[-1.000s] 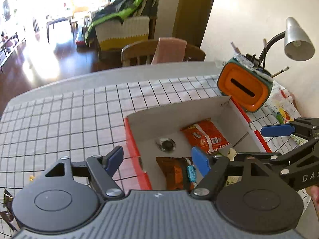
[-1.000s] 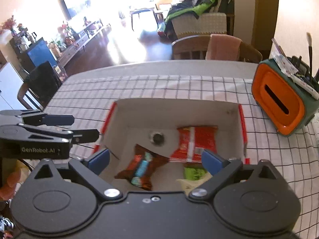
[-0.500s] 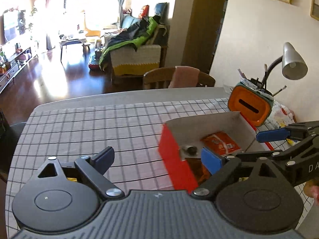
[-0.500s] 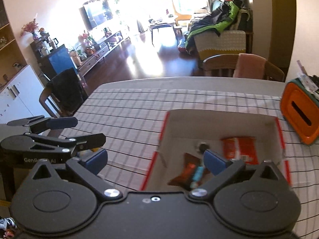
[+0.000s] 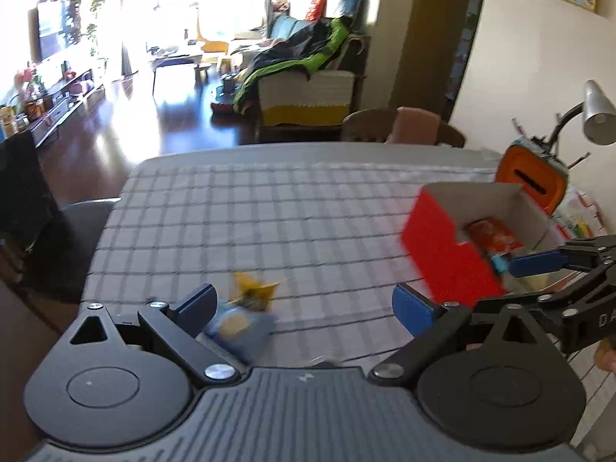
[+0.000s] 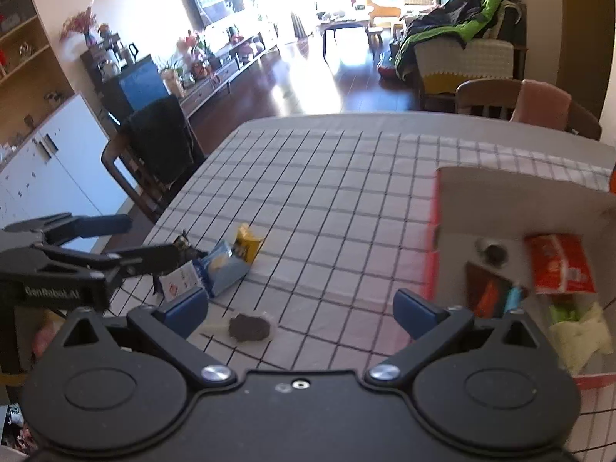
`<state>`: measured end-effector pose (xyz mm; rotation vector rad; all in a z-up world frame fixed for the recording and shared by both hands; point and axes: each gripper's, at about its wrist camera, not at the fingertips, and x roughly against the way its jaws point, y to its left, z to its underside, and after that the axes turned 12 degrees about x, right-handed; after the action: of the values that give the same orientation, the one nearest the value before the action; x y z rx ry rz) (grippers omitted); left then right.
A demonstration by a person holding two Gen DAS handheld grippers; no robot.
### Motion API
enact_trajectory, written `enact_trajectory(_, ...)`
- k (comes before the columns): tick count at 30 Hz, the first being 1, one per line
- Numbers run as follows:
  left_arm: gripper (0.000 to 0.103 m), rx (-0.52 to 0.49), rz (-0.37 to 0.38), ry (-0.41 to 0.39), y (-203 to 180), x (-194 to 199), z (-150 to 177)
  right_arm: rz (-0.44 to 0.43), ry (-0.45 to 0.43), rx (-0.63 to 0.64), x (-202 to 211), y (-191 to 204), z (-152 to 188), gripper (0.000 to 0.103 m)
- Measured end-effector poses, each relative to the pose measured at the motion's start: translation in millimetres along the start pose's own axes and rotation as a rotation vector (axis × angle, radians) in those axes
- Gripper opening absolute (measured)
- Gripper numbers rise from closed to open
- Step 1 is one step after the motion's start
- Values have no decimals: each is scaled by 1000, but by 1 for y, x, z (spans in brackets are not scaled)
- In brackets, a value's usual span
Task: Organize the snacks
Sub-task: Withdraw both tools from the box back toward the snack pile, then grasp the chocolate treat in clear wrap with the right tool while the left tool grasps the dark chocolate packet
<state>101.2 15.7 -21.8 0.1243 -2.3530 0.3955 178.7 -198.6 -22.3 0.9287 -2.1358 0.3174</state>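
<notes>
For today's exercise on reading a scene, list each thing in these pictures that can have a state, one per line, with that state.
Box: open-topped, holding snacks.
Red packet: lying flat in the box.
Blue packet: on the cloth, outside the box.
Yellow packet: on the cloth, beside the blue packet.
Dark snack: loose on the cloth.
Left gripper: open, empty.
Right gripper: open, empty.

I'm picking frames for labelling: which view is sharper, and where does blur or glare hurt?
Left wrist view: motion blur smears the red cardboard box and the blue and yellow snack packets; the windows blow out. Right wrist view: sharper on the checked tablecloth, softer at the box's snacks, with floor glare behind.
</notes>
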Motion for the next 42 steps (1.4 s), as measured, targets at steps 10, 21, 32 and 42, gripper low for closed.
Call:
enact_trajectory(10,98,3,-58,59,70,-12,11,3,95,-12,-43,42,14,103)
enact_trajectory(21,98,25,-85,131,131,-46,20,67,184,-135,-97,71,24,101)
enact_trajectory(32,98,113,-109,168,164,-71,6,265,267,-289,-155,84,20,95)
enact_trajectory(42,82,221,-86,256,179,-98,0,385,295,-316,-176,95,19,88)
